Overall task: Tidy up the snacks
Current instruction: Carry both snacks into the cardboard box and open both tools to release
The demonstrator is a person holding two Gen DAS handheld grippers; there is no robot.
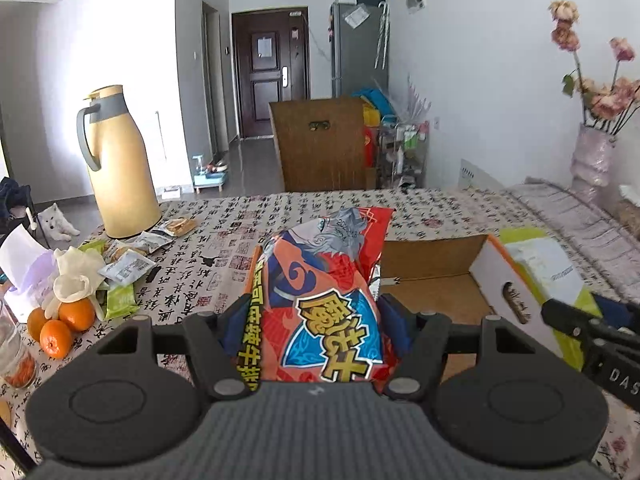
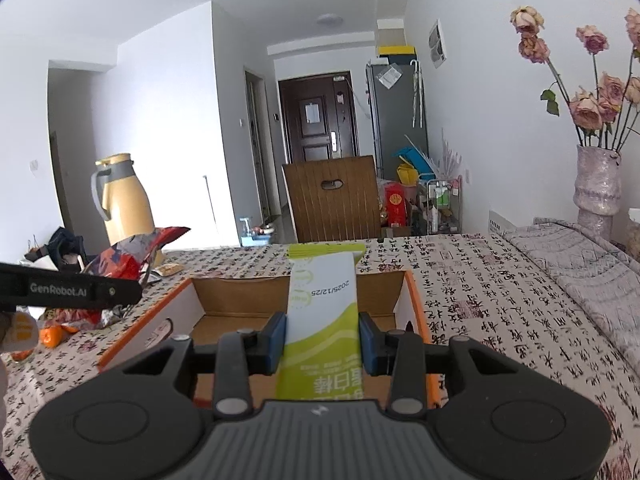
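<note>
My left gripper [image 1: 314, 316] is shut on a puffy red, orange and blue snack bag [image 1: 328, 280], its blue pads pressing both sides while the bag stands up above the patterned tablecloth. Just to its right lies an open cardboard box [image 1: 432, 256] with white and orange outer walls. My right gripper [image 2: 323, 336] is shut on a green and white snack bar packet [image 2: 324, 292], held lengthwise over the box [image 2: 236, 292]. In the right wrist view the left gripper [image 2: 132, 292] and its red bag [image 2: 128, 256] show at the left, beside the box.
A tall yellow thermos [image 1: 120, 168] stands at the table's far left. Near it lie small snack packets [image 1: 132, 264], green bars [image 1: 120, 300], oranges [image 1: 60, 328] and a glass jar [image 1: 16, 360]. A wooden chair [image 1: 324, 144] is behind the table; a flower vase [image 2: 596, 184] and a folded blanket [image 2: 580, 264] are at the right.
</note>
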